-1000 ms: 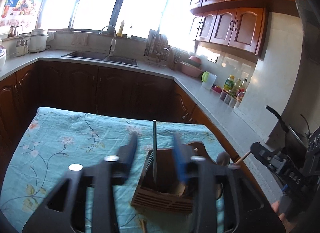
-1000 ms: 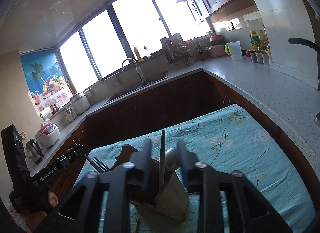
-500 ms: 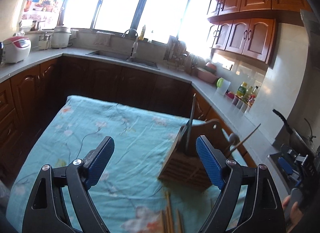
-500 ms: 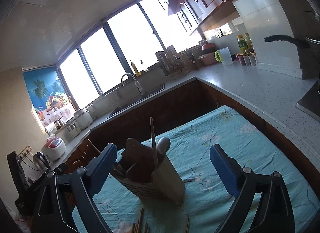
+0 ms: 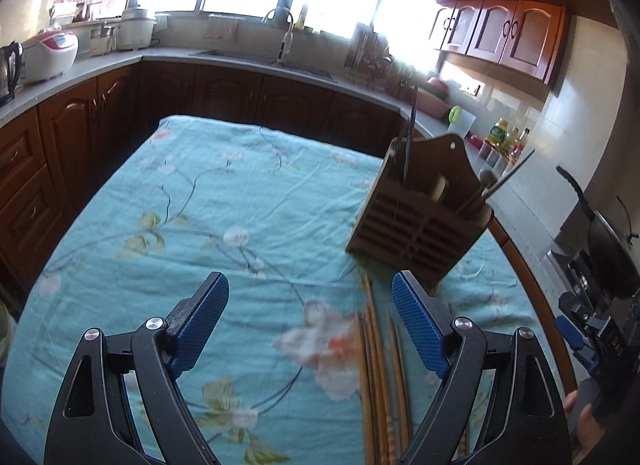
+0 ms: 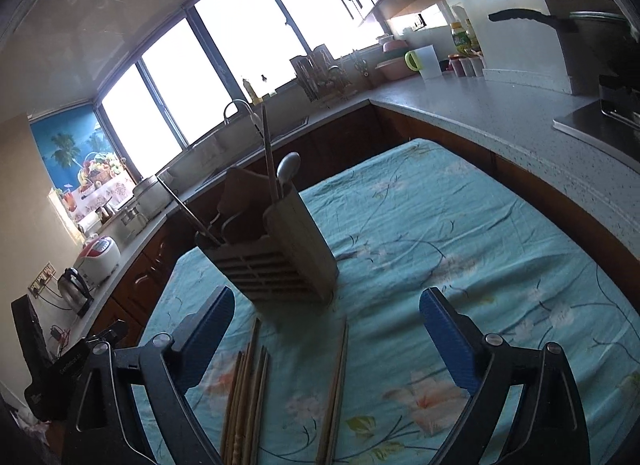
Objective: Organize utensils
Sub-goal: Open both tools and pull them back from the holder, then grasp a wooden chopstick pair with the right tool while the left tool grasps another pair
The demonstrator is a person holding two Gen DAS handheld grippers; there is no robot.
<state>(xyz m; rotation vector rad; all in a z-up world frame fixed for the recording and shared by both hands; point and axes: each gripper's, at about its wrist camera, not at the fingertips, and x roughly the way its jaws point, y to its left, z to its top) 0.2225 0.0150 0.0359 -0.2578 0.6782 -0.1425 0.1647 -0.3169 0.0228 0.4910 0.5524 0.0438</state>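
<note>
A slatted wooden utensil holder [image 5: 416, 229] stands on the teal floral tablecloth [image 5: 224, 209]; it also shows in the right wrist view [image 6: 280, 261]. It holds a spoon [image 6: 289, 169], chopsticks and other utensils upright. Several wooden chopsticks [image 5: 380, 369] lie on the cloth in front of it, and show in the right wrist view [image 6: 248, 397] with one more pair [image 6: 336, 389] apart. My left gripper [image 5: 310, 325] is open and empty, above the cloth left of the holder. My right gripper [image 6: 326, 341] is open and empty, above the loose chopsticks.
Dark wood cabinets and a grey counter [image 6: 520, 113] wrap round the table. A sink with tap [image 5: 280, 49], a rice cooker [image 5: 48, 53], a kettle [image 6: 74, 289] and bottles [image 5: 504, 137] stand on the counter. A pan [image 5: 600, 249] sits at the right.
Both grippers opened and let go of utensils now standing in the holder. Both pulled back from the holder and tilted down, bringing the loose chopsticks on the cloth into view.
</note>
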